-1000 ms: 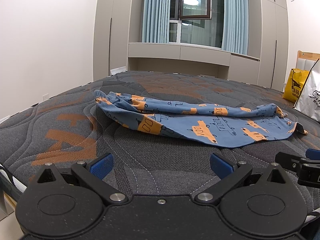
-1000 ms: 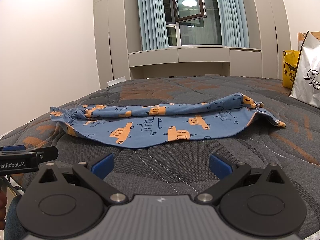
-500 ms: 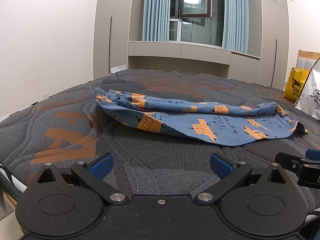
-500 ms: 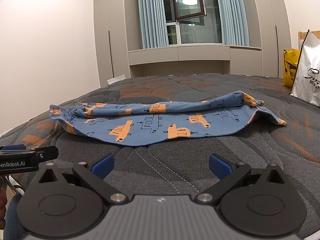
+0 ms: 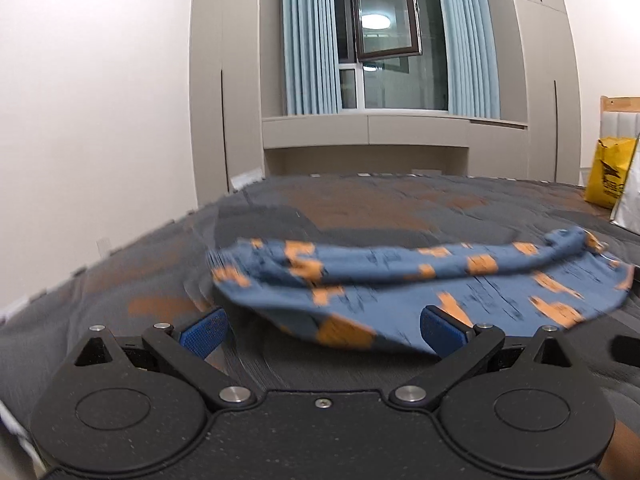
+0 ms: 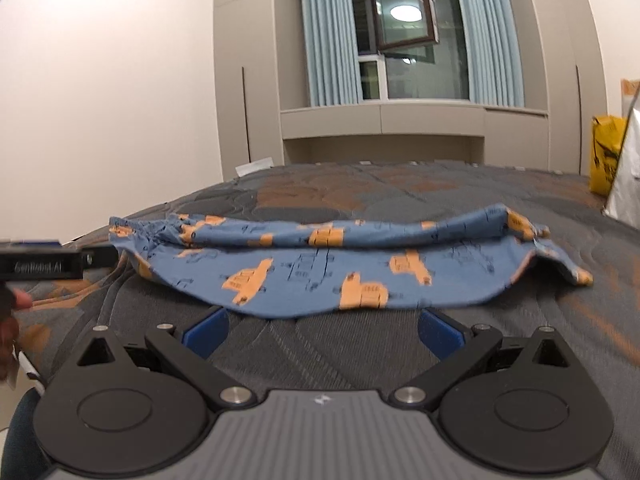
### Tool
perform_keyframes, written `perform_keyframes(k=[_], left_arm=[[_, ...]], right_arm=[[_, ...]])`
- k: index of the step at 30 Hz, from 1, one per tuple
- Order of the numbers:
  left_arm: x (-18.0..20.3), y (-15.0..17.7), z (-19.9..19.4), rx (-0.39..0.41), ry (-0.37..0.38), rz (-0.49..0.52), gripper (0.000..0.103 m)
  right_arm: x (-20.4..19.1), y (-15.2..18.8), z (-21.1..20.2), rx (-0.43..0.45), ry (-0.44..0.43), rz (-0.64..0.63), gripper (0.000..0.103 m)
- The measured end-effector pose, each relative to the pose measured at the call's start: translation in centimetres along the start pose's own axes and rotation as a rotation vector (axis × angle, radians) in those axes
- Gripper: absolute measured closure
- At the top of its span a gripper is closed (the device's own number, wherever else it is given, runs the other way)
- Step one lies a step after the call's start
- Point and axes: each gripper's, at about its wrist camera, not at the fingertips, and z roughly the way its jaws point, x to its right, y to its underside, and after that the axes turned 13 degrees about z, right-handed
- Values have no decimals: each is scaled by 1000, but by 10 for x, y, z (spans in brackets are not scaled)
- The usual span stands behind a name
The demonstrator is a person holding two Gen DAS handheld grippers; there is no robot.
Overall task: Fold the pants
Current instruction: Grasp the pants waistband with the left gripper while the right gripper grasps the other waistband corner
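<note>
Blue pants with orange truck prints (image 5: 400, 280) lie folded lengthwise across a dark grey quilted mattress (image 5: 360, 204), waistband at the left. They show in the right wrist view (image 6: 320, 264) too. My left gripper (image 5: 324, 328) is open and empty, its blue pads at the near edge of the pants close to the waistband end. My right gripper (image 6: 322, 328) is open and empty, its pads just short of the near hem at the middle. The left gripper's side shows at the left of the right wrist view (image 6: 52, 264).
A yellow bag (image 5: 608, 172) and a white bag (image 5: 628, 204) stand at the mattress's far right. Grey cabinets and a window bench (image 5: 364, 136) lie behind the bed. A white wall (image 5: 92, 120) runs along the left. The mattress edge drops off at the near left.
Both grippers have moved forward to the near edge of the pants. The left view is blurred from the motion. Both stay open.
</note>
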Motion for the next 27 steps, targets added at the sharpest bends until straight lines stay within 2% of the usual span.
perform_keyframes(k=[6,11,14,16,18,22,24,26,27], left_arm=[[-43,-32,43,-36,28,7,0],[-82,-56,97,-4,-74,142,0],[-102,-69,136,14,-68,218,0],[-114,-77,164,24,-10,249,0],[-123,-81,193,16,71,256,0],[-138,-83,256,-70,241,245,0],[-141,-81,282,-118,301,261,1],[-143,-78,302,-164,357,276,1],[-144,-76,310,-178,377,280,1]], right_arm=[[6,-31,23,7,-99,-64,0],[14,-77,60,-35,-201,-194,0],[17,-107,95,-110,-259,-296,0],[21,-130,127,-187,-252,-325,0],[30,-147,155,-224,-260,-306,0],[48,-174,219,-293,-303,-291,0],[55,-182,256,-363,-300,-282,4],[58,-186,288,-429,-306,-258,14],[60,-186,303,-455,-308,-245,16]])
